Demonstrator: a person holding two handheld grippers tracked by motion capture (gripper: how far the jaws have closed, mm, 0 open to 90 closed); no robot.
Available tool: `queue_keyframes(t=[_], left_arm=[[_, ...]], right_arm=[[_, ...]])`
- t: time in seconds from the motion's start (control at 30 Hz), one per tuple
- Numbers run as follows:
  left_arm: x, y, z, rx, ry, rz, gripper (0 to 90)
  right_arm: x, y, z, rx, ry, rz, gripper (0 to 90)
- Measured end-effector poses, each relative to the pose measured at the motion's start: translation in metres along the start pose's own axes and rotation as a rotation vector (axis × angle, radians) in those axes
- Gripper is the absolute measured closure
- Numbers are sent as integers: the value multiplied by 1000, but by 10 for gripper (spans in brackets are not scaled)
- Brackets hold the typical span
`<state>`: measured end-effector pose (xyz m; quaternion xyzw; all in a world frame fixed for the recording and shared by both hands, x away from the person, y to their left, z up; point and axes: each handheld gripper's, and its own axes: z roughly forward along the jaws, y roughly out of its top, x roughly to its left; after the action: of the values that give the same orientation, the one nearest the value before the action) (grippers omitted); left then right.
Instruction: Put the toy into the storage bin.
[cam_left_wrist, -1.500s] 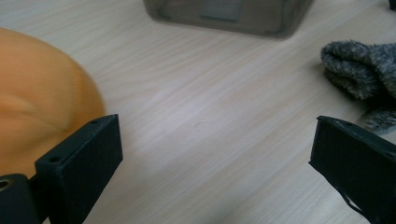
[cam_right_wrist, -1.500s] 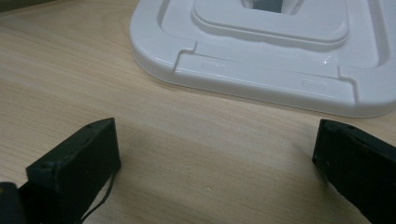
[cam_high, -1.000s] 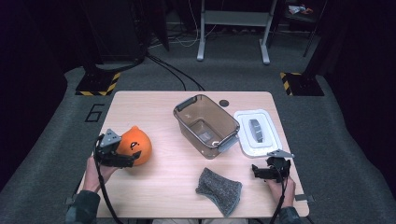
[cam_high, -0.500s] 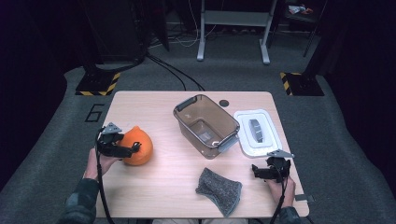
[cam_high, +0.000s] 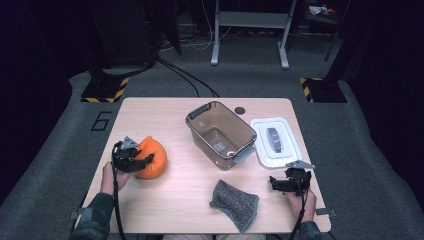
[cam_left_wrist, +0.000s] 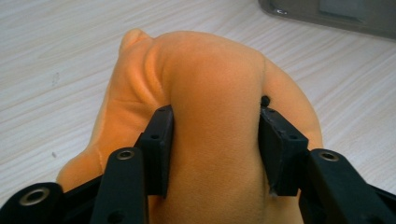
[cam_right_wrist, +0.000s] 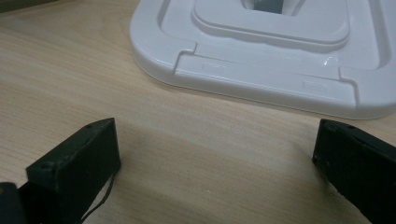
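An orange soft toy (cam_high: 151, 157) lies on the left part of the wooden table (cam_high: 165, 117). My left gripper (cam_high: 134, 161) is shut on it; in the left gripper view both black jaws press into the orange soft toy (cam_left_wrist: 210, 107), with my left gripper (cam_left_wrist: 215, 149) squeezing its middle. My right gripper (cam_high: 285, 182) rests open near the table's right front, just in front of the white lid (cam_high: 276, 141). In the right gripper view its jaws stand wide apart over bare wood, my right gripper (cam_right_wrist: 215, 163) holding nothing, the white lid (cam_right_wrist: 261, 56) close ahead.
A clear brownish container (cam_high: 221, 134) with grey clasps stands at the table's middle. A grey knitted cloth (cam_high: 234, 204) lies near the front edge. A small dark disc (cam_high: 240, 110) sits by the far edge.
My left gripper and the orange toy have shifted slightly to the right and forward on the table. The right gripper has stayed put.
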<state>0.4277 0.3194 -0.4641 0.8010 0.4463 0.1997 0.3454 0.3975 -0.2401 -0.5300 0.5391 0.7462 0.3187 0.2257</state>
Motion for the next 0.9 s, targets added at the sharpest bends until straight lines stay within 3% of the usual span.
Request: queue_keyframes(t=[0.17,0.5,0.9], left_arm=[[-4,1,-2,-17,34,1,566],[2,5,-12,-49,31,-49,606],[5,22,-24,-83,25,-59,605]], right_arm=[[0,0,0,-1,-2,1,0],[-2,-1,-1,6,10,-14,0],[-3,-1,-1,3,22,-29,0]])
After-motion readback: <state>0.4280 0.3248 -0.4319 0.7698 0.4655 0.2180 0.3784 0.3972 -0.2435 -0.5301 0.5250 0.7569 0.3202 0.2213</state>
